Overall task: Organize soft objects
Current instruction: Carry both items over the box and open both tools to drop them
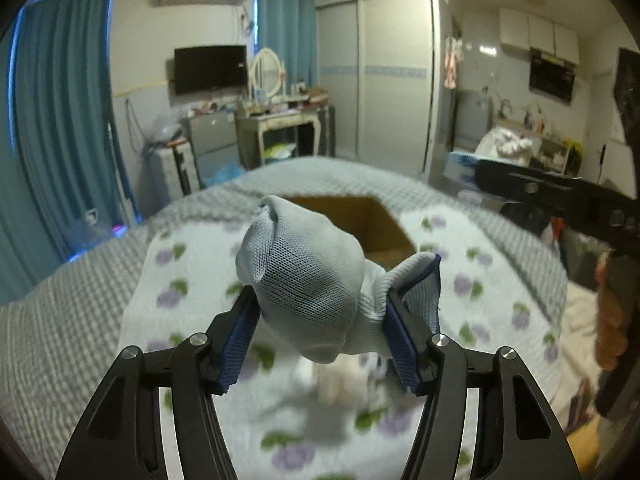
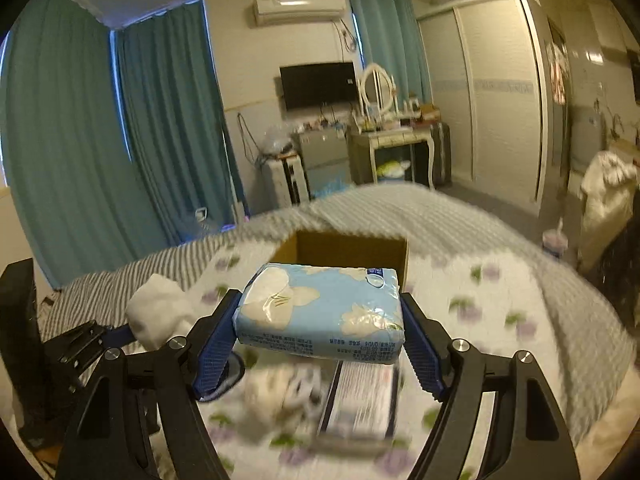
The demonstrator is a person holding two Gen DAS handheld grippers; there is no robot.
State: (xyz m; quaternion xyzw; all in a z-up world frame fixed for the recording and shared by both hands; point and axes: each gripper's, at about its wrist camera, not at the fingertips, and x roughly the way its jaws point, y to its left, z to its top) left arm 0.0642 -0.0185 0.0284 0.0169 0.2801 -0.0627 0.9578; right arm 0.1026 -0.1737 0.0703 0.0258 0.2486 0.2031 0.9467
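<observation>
dim indoor light, fisheye bending at edges; bedding below blurred (perhaps motion).
</observation>
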